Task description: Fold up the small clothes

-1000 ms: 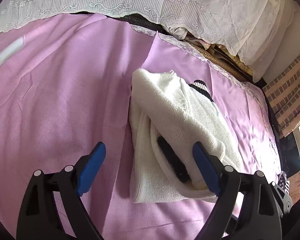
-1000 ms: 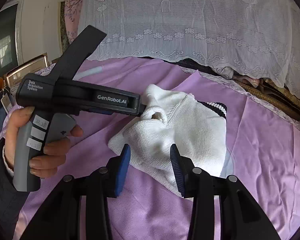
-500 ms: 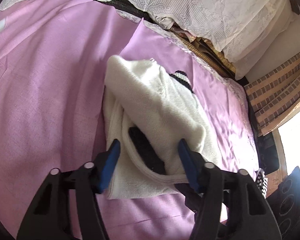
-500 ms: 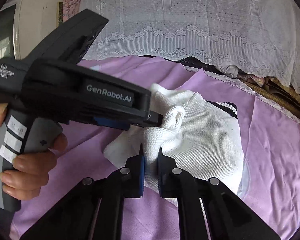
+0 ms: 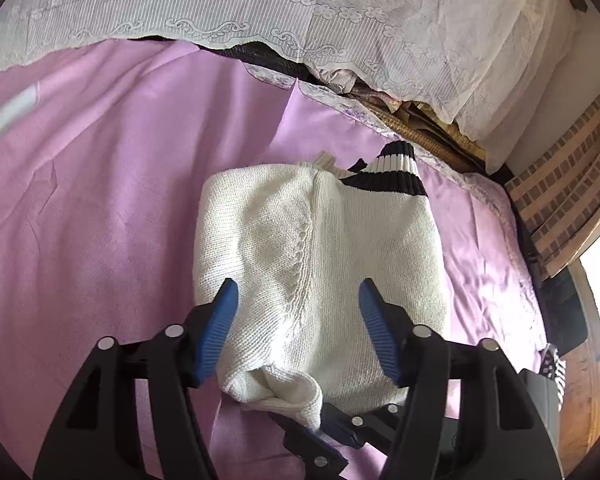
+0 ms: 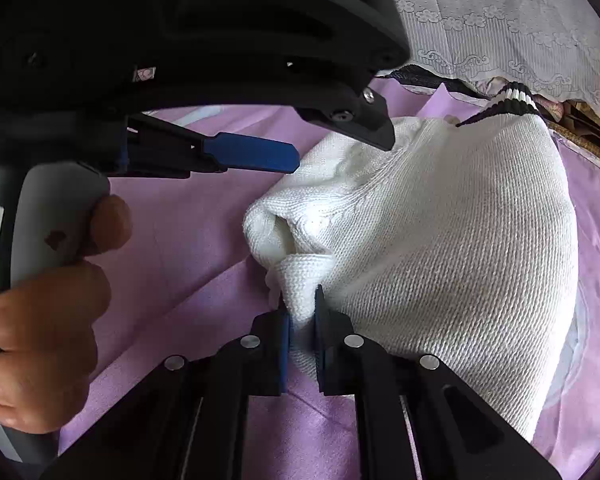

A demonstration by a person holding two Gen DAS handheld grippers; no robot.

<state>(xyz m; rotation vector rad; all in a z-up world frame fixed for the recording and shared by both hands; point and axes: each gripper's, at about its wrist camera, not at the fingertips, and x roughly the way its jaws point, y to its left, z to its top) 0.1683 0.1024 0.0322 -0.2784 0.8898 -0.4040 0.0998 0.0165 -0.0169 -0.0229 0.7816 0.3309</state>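
Nearest the right-wrist camera, the right gripper [image 6: 301, 312] has its jaws pinched tight on a thick rolled edge of the white knit sweater [image 6: 451, 248], probably so that the layers stay together while the fold is turned. Just over the sweater's near end, the left gripper [image 5: 296, 320] hovers with jaws wide, straddling the bundle without visibly touching it, likely ready to press or take a second hold. The sweater lies bunched and partly folded on the bed's purple sheet [image 5: 100, 200]. At its far end the black-and-white striped cuff [image 5: 395, 168] sticks out. Beyond the sweater hangs a white lace cover [image 5: 260, 4].
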